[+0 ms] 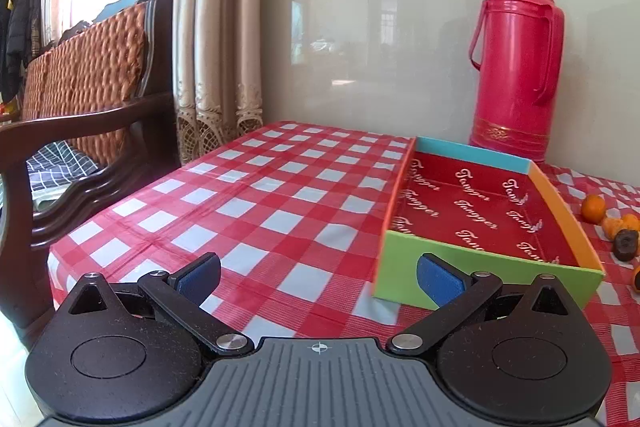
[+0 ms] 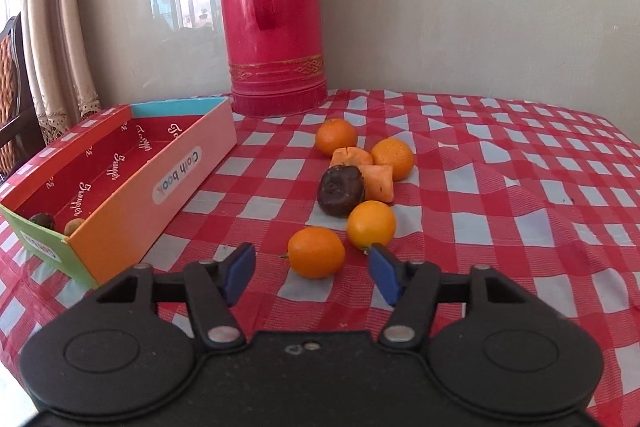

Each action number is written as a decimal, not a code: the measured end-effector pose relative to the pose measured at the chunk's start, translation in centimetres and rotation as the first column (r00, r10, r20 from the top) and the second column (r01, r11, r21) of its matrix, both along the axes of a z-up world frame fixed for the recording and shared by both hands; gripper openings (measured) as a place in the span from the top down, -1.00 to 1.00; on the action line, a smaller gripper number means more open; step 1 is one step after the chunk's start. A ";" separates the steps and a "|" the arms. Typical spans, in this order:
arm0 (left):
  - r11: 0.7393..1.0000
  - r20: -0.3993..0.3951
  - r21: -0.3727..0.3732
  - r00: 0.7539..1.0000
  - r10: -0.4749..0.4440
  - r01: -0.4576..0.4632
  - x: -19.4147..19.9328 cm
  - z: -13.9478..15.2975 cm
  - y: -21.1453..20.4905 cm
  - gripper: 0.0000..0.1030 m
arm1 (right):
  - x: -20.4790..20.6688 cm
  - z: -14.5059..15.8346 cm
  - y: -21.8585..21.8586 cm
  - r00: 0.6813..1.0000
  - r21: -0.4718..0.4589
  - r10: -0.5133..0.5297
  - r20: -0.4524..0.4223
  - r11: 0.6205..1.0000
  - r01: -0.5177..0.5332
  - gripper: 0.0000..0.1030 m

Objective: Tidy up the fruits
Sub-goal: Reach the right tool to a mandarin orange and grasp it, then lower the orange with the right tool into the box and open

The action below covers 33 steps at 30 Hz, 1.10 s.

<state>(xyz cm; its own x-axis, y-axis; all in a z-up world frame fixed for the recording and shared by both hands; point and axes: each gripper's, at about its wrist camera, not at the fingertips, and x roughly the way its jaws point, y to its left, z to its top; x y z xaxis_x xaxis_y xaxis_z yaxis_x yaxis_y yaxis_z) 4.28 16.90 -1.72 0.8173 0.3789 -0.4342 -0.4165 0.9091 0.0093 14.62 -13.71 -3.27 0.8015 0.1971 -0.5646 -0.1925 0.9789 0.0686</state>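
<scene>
A shallow cardboard box (image 2: 132,187) with a red lining lies on the checked tablecloth; it also shows in the left wrist view (image 1: 480,215). A dark fruit (image 2: 42,220) and a small orange one (image 2: 74,225) lie in its near corner. To its right lies a cluster of fruits: several oranges (image 2: 316,251), two orange persimmons (image 2: 376,181) and a dark brown fruit (image 2: 341,190). My right gripper (image 2: 312,271) is open, and the nearest orange sits just ahead between its fingertips. My left gripper (image 1: 318,277) is open and empty, left of the box's green end.
A tall red thermos (image 2: 274,11) stands against the wall behind the box and fruits. A dark wooden chair with a woven back (image 1: 84,83) stands off the table's left edge, next to curtains (image 1: 218,27). Fruits show at the right edge of the left wrist view (image 1: 616,227).
</scene>
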 end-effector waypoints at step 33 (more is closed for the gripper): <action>0.993 -0.021 0.005 0.993 0.116 -0.116 -2.7 -0.8 6.8 -1.00 | -1.6 2.3 9.2 0.953 0.065 0.190 0.237 0.975 -0.211 0.41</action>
